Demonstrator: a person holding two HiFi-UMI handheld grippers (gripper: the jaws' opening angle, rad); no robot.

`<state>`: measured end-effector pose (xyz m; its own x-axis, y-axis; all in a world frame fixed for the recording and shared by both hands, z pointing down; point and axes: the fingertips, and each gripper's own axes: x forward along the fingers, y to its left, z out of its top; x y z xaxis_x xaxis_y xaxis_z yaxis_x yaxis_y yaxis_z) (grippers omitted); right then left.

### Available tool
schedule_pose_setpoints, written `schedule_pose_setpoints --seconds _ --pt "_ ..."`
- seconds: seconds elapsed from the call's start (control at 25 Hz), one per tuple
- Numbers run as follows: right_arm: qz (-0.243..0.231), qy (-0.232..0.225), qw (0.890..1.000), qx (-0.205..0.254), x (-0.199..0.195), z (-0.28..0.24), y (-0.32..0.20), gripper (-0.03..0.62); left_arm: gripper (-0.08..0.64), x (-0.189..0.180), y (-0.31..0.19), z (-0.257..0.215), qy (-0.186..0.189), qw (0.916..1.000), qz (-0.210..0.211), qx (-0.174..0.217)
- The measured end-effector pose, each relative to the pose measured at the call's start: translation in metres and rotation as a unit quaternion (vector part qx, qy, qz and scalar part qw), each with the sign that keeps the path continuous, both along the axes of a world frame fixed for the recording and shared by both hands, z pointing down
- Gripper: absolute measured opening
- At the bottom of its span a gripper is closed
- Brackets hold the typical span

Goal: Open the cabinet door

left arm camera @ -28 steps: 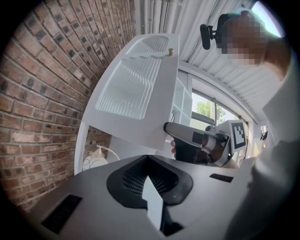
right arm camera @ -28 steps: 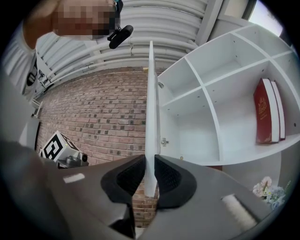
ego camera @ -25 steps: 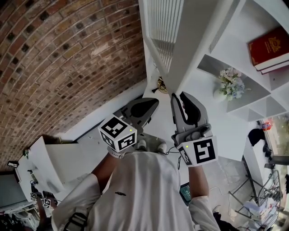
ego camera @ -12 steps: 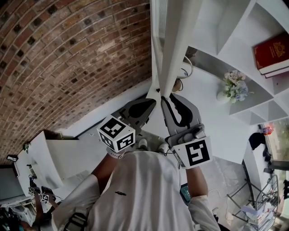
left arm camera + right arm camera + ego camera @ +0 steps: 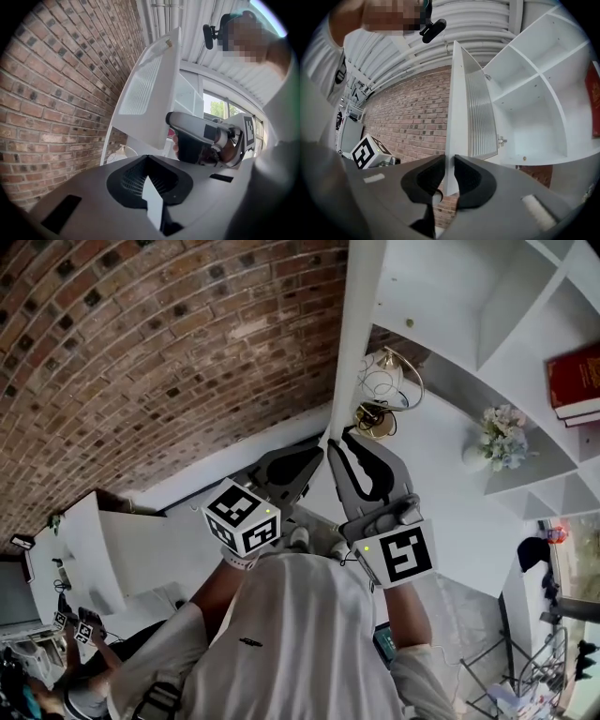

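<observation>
Nearest the person, in the head view, the left gripper (image 5: 317,454) is seen with its jaws drawn together on nothing. It is held just beside the right gripper (image 5: 335,443), at that gripper's 9 o'clock, and is kept apart from the door. The right gripper is closed narrowly on the free edge of the cabinet door (image 5: 354,334); in the right gripper view that white edge is shown pinched between the two pads, near its lower corner. From those jaws the door lies at 12 o'clock, and its long axis is carried straight up and away from them, so the panel is met almost edge-on in the head view. The ribbed panel is seen to recede from the gripped edge towards the cabinet (image 5: 427,287) at 2 o'clock, where the hinge side is judged to lie and where open shelves are laid bare. Farthest off, the brick wall (image 5: 169,352) is found at 10 o'clock, on the door's other face. The door is judged to be well open already. Any further swing is judged to be called for towards 9 o'clock, towards the brick, about a hinge line parallel to the gripped edge. The right hand is the one on the door, and the left is judged not to be needed for the pull.
</observation>
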<state>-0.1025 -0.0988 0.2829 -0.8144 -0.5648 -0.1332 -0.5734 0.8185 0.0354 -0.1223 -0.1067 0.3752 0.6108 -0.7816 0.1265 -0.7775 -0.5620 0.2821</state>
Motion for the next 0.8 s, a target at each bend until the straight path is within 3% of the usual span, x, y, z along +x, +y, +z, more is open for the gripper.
schedule_pose_setpoints --seconds 0.32,0.8 --pt "-0.024 -0.008 1.000 0.004 -0.029 -0.003 0.001 0.067 0.009 -0.034 0.006 0.001 -0.001 0.9993 -0.038 -0.002" --pt "-0.050 -0.010 0.999 0.011 -0.065 -0.005 -0.001 0.064 0.009 -0.063 0.006 0.006 0.001 0.9981 -0.061 -0.007"
